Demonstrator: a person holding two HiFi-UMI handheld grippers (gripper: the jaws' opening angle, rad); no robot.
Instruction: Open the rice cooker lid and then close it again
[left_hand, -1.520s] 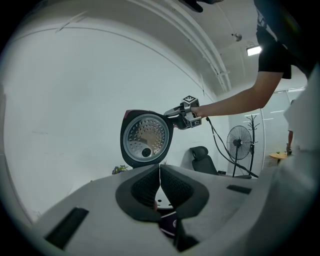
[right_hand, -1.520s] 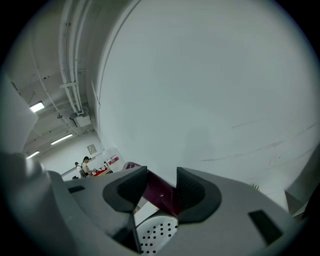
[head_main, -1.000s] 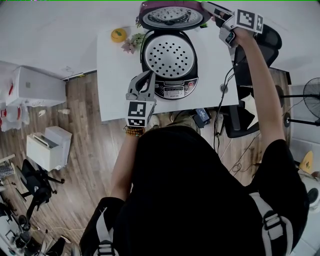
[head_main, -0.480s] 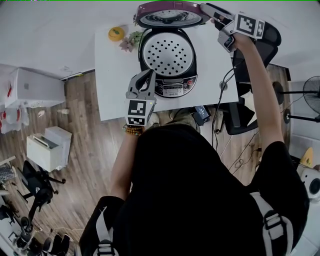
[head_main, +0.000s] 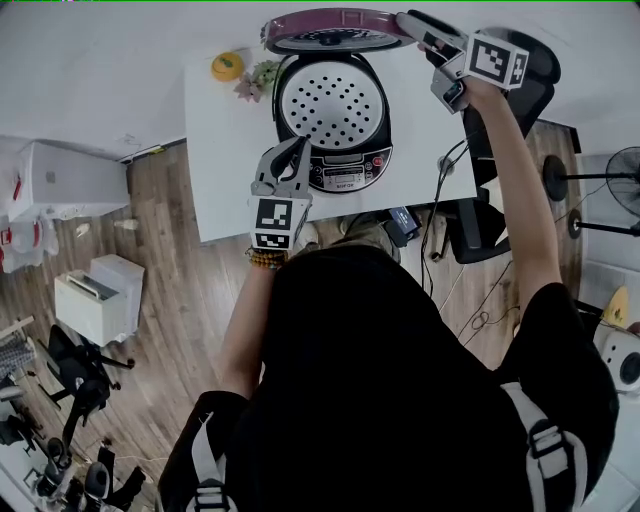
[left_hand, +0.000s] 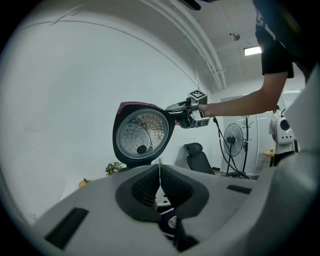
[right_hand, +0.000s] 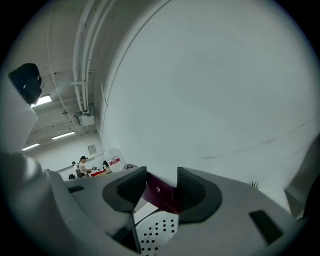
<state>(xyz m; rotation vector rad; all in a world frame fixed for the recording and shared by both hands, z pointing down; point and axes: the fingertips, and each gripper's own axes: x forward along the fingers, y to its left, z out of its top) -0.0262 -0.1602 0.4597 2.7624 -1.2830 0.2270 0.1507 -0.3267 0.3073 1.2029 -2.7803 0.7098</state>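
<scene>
Maroon on the outside and silvery within, the lid of the rice cooker stands raised at the far edge of the pot. It is hinged up nearly upright, its dimpled inner plate facing the person. The right tool is clenched on the lid's right rim. In the right gripper view a strip of the maroon edge sits between the two dark pads, both pressed against it. The arm behind that tool reaches out over the tabletop.

The cooker body rests on the white tabletop with its pot uncovered, and a perforated metal tray fills the opening. Its control panel faces the person.

The left tool hangs just beside the cooker's front left. Its jaws are pressed together with nothing between them, and I cannot tell whether its tip touches the housing.

At the tabletop's far left corner lie a yellow round thing and a small plant, close to the lid's hinge side. A black office chair stands to the right of the tabletop and a floor fan farther right, on the wooden floor.
</scene>
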